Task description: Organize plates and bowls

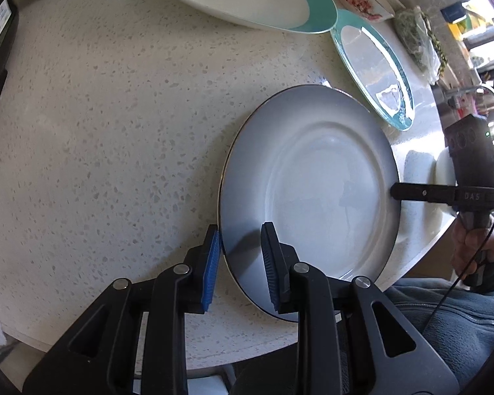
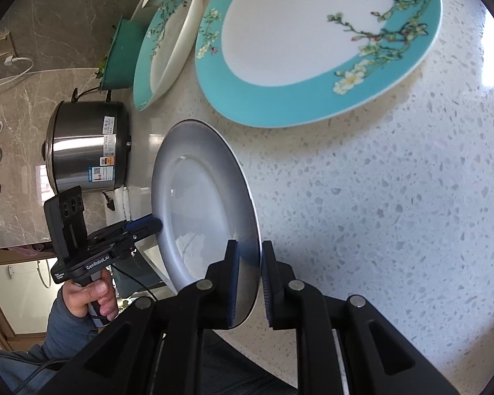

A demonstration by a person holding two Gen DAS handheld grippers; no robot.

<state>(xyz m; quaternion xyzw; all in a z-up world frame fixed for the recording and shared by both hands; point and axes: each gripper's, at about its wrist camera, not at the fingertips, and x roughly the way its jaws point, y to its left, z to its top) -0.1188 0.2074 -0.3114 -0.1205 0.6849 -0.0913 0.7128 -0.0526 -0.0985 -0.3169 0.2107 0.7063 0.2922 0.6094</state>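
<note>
Both grippers, left (image 1: pixel 240 263) and right (image 2: pixel 248 279), straddled opposite rims of the grey plate (image 1: pixel 313 181) near the surface's (image 1: pixel 115 115) front edge, jaws narrowed around it, contact unclear.

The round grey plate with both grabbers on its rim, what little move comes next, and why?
Probably lift it slightly and carry it toward the big teal-rimmed flowered plate. The round grey plate has the left gripper and right gripper on opposite rims, and bare speckled countertop lies between.
</note>
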